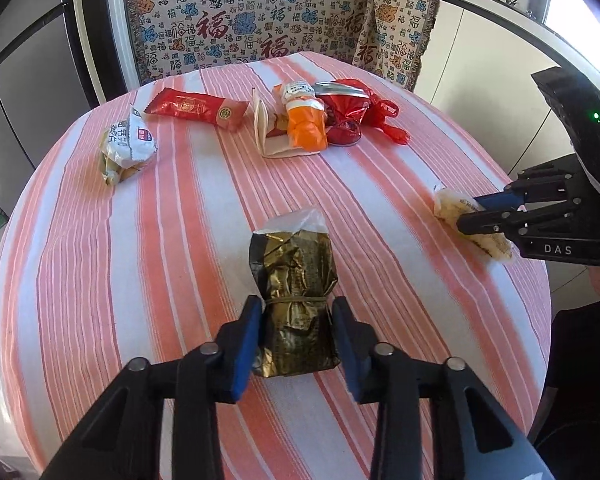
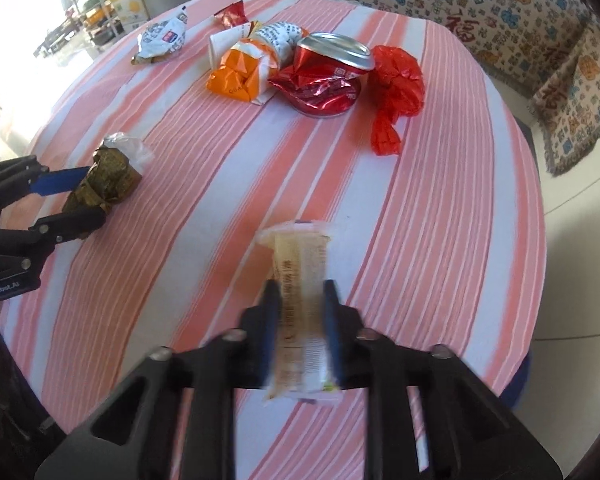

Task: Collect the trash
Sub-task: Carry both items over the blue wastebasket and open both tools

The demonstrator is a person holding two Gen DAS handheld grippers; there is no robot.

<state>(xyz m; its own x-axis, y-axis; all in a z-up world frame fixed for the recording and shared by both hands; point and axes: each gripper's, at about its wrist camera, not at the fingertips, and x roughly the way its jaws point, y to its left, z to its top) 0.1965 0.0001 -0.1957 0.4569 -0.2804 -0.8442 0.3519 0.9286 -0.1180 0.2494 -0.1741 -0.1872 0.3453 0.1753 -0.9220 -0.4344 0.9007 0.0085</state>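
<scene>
A crumpled gold foil wrapper (image 1: 292, 264) tied with a rubber band lies on the pink-striped tablecloth (image 1: 120, 280). My left gripper (image 1: 297, 302) is shut on its tied waist, both blue pads against the foil. In the right wrist view the gold wrapper (image 2: 108, 176) sits at the left with the left gripper (image 2: 94, 196) around it. A pale clear wrapper (image 2: 300, 256) is pinched on the table by my right gripper (image 2: 300, 292). The left wrist view shows the right gripper (image 1: 469, 213) on that pale wrapper (image 1: 448, 204) at the table's right edge.
At the far side lie a white snack bag (image 1: 126, 148), a red packet (image 1: 196, 110), an orange wrapper (image 1: 306, 126), a crushed red can (image 1: 346, 112) and a red plastic bag (image 1: 388, 120). A patterned chair cover (image 1: 240, 20) stands behind the round table.
</scene>
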